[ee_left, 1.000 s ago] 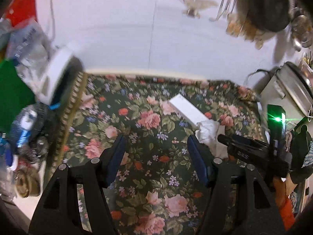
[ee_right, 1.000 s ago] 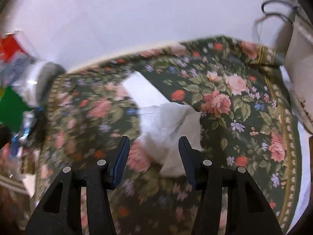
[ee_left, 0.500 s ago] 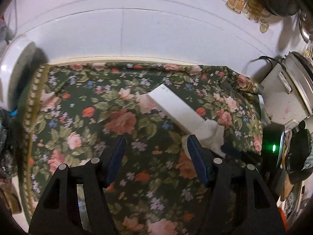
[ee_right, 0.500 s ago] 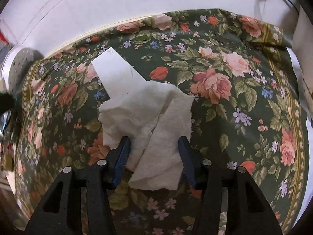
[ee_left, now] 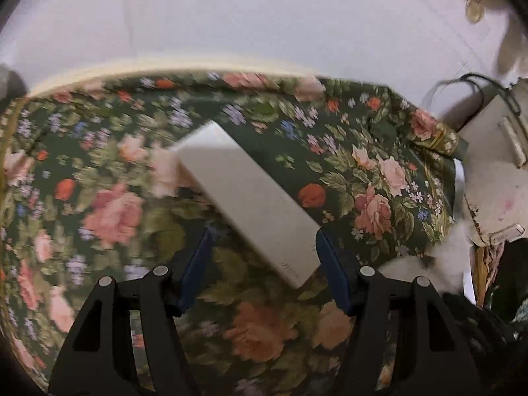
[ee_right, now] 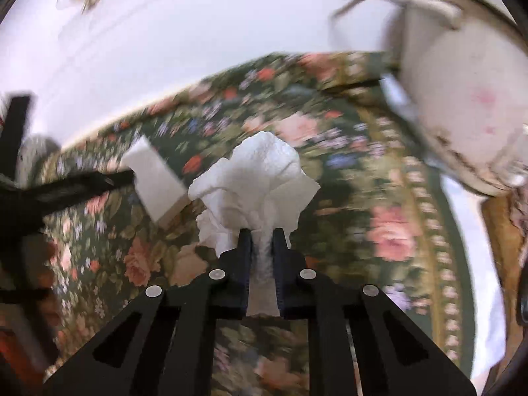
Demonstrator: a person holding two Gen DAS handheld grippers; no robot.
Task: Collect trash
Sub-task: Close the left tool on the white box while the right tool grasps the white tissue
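A long white box (ee_left: 247,198) lies slantwise on the floral tablecloth (ee_left: 99,198). My left gripper (ee_left: 262,260) is open, its blue-padded jaws on either side of the box's near end. My right gripper (ee_right: 260,241) is shut on a crumpled white tissue (ee_right: 257,181) and holds it above the cloth. In the right wrist view the white box (ee_right: 155,178) lies left of the tissue, with the left gripper's black finger (ee_right: 82,181) reaching it. A blurred bit of the tissue (ee_left: 442,260) shows at the right in the left wrist view.
A worn white appliance (ee_left: 495,178) with a black cord stands at the table's right edge; it also shows in the right wrist view (ee_right: 462,99). A white tiled wall (ee_left: 231,16) runs behind the table. A grey round object (ee_right: 36,151) sits far left.
My right gripper has shut on the tissue and lifted it off the cloth. My left gripper has moved forward so its jaws flank the white box's near end.
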